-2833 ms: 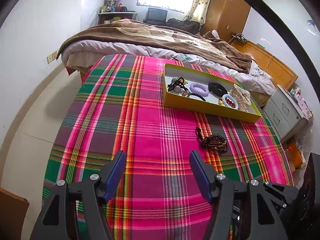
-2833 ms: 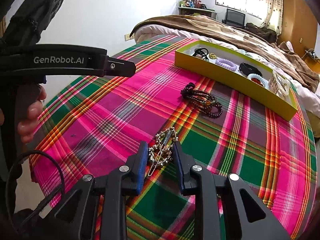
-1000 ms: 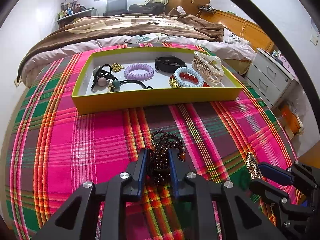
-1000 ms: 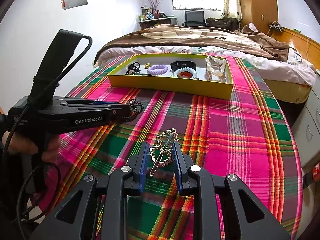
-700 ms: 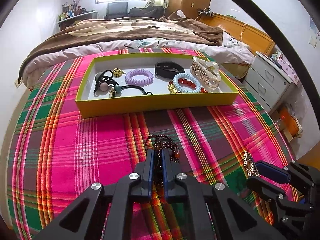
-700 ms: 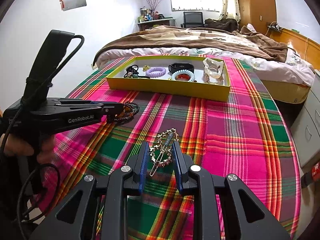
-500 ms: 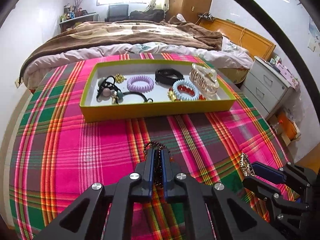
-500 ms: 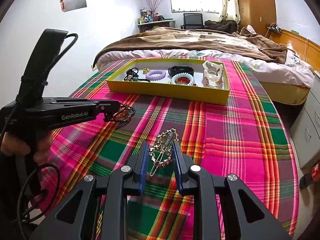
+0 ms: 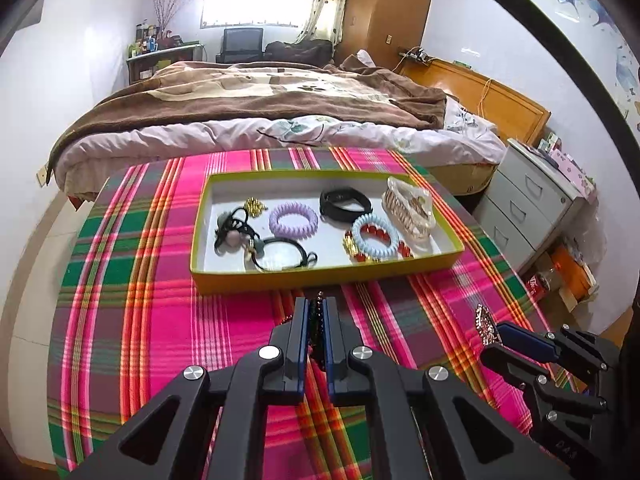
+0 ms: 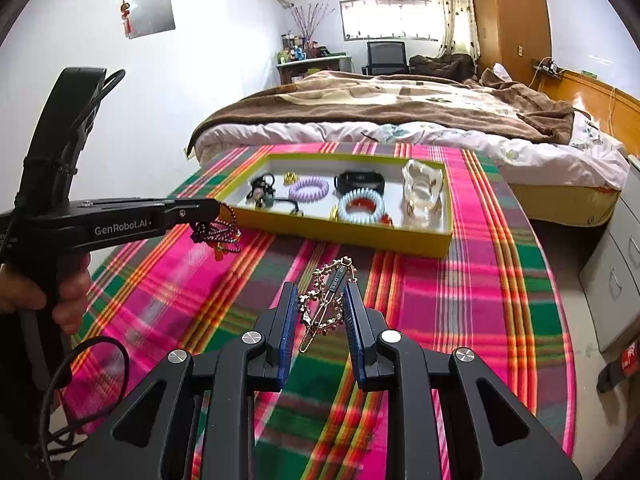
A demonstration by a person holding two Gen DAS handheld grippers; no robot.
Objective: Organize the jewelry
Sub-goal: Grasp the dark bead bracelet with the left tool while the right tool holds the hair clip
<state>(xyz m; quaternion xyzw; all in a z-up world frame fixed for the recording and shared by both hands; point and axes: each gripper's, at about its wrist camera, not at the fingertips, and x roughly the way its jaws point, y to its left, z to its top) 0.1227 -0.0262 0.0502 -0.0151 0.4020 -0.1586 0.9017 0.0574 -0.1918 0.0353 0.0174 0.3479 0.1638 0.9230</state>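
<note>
The cloth (image 9: 160, 320) is woven plaid fabric, matt. The tray (image 9: 320, 276) looks like smooth card. The clip (image 10: 326, 300) is shiny gold metal, the beads (image 10: 218, 232) glossy.

A plaid cloth (image 9: 160, 320) in pink, green and orange covers the table. Beyond it stands a bed (image 9: 248, 120) under a brown blanket (image 10: 392, 100). A grey drawer unit (image 9: 532, 216) sits to the right, near a wooden headboard (image 9: 492, 96).
</note>
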